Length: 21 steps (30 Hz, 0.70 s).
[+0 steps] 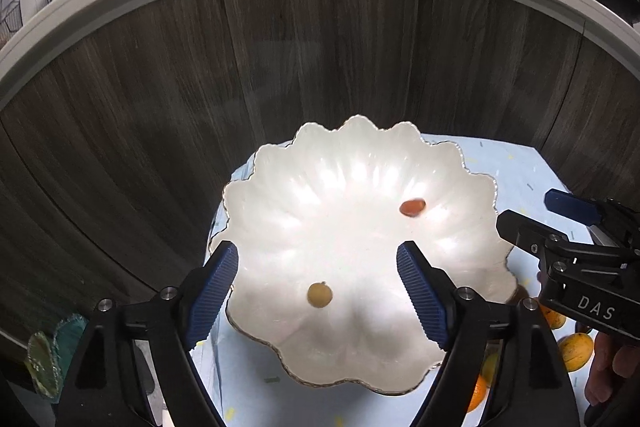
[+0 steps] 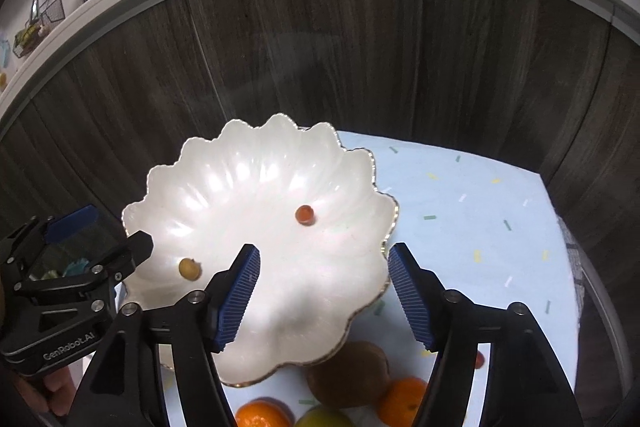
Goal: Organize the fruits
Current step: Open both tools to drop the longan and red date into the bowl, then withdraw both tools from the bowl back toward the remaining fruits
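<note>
Pearly white bowl (image 1: 360, 167) w/ gold rim; blue ribbed fingers (image 1: 214, 297); pale-blue confetti-print cloth (image 2: 460, 211); dk woodgrain cabinet (image 1: 320, 47).

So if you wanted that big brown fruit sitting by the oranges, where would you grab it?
Probably across the middle of the brown fruit, coming down from above with the right gripper, whose jaws stand open. It looks rounded and lies on the cloth, but the white dish overlaps its far side and oranges crowd the near side, so top access looks freest.
</note>
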Each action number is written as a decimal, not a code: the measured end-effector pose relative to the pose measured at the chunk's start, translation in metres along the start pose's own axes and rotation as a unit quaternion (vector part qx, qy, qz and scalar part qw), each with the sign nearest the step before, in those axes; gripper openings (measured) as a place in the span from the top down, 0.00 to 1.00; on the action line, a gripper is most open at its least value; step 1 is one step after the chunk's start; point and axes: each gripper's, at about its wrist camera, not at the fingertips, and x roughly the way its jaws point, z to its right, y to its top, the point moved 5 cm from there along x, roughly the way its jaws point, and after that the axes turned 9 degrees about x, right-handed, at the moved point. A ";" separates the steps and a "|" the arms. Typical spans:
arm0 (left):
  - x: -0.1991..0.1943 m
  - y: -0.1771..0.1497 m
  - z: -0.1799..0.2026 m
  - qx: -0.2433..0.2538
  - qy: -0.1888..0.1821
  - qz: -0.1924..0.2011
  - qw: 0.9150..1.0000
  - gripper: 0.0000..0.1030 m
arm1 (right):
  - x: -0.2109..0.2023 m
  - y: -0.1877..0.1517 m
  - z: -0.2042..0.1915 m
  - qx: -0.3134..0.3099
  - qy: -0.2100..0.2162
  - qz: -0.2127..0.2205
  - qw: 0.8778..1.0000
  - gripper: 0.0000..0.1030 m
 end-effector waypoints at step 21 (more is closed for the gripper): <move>-0.050 0.014 0.031 -0.003 -0.015 0.044 0.999 0.06 | -0.069 0.006 0.036 0.028 -0.025 0.058 0.998 0.22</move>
